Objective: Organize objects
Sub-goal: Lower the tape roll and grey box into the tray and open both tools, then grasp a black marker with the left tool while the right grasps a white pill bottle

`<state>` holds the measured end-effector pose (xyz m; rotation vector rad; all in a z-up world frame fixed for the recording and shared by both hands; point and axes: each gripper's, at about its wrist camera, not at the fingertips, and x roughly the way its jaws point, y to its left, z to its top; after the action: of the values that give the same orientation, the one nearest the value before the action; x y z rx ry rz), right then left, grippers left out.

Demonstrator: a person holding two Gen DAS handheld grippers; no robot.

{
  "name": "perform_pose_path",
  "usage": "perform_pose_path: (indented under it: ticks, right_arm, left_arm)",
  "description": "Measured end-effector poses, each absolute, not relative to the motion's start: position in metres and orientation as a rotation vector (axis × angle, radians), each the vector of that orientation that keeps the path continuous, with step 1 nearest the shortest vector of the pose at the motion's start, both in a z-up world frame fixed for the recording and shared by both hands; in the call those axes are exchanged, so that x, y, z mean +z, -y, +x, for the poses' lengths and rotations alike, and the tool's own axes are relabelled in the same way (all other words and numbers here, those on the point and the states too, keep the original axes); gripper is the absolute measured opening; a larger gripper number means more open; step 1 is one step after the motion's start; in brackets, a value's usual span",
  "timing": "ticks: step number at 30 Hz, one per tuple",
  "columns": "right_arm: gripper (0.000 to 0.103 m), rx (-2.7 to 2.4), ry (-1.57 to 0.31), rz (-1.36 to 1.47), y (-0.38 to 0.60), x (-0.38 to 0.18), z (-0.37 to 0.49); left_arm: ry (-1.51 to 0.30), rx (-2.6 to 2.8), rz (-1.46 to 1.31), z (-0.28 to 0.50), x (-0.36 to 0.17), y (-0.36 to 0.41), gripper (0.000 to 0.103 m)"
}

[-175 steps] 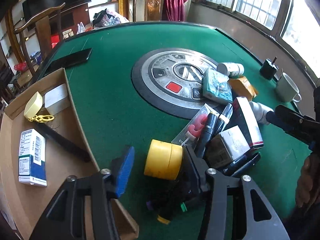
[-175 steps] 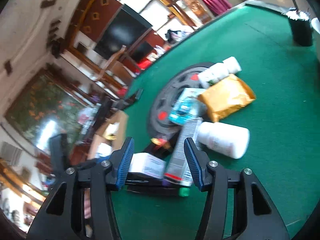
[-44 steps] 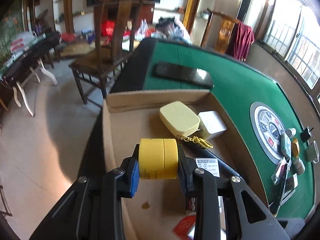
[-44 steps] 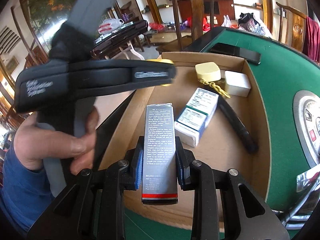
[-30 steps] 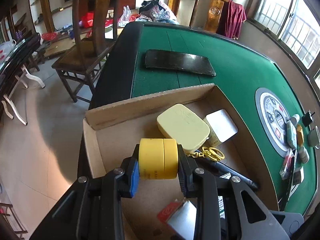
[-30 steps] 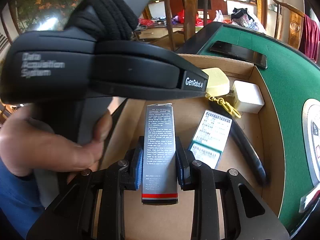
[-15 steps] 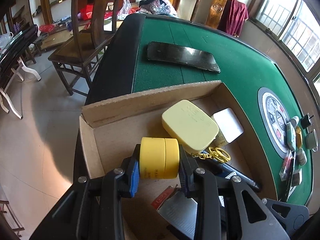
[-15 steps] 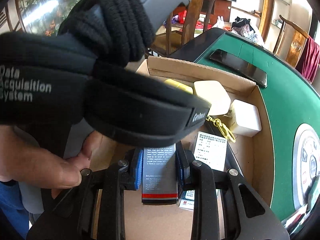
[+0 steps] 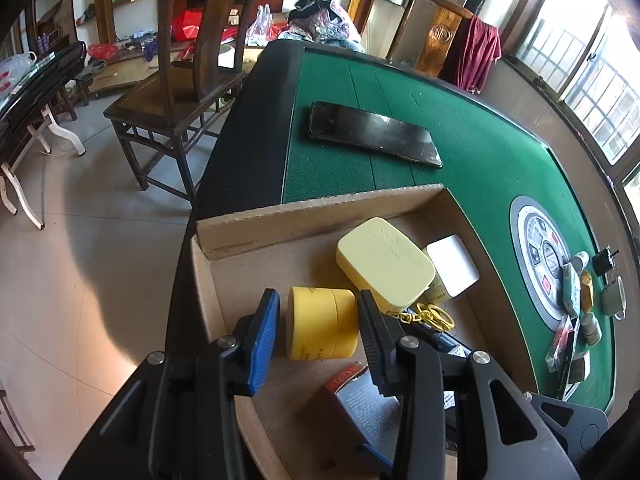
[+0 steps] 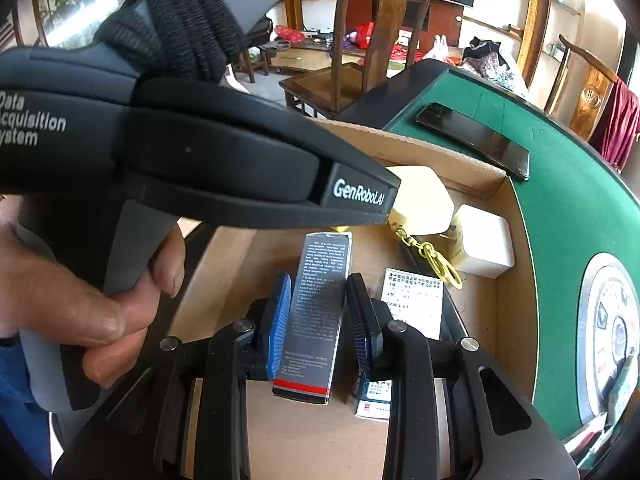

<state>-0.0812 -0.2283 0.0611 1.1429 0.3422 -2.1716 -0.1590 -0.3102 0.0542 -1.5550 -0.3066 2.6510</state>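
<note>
Corrugated brown cardboard box (image 9: 320, 216) sits on my green felt table (image 9: 500, 152). My left gripper (image 9: 316, 330) is opening, pads clear of the round yellow jar (image 9: 322, 328) inside the box. My right gripper (image 10: 318, 312) is opening around the tall silver carton (image 10: 320, 300), gaps visible.

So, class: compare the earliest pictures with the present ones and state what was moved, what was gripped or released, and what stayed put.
The yellow round tub and grey carton went from the pile on the green table into the cardboard box. The left gripper is opening, pads clear of the tub. The right gripper is opening around the carton. The pale yellow case, white box and phone stayed.
</note>
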Motion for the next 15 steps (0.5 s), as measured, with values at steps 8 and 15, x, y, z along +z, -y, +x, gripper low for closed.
perform_pose_path:
  ticks: [8, 15]
  right_arm:
    - [0.029, -2.178, -0.232, 1.101, 0.195, 0.081, -0.070]
    - [0.029, -2.205, -0.084, 1.088, 0.143, 0.089, -0.053]
  left_arm:
    - [0.306, 2.686, -1.423, -0.127, 0.078, 0.301, 0.040]
    - [0.279, 2.675, -1.330, -0.102, 0.095, 0.265, 0.043]
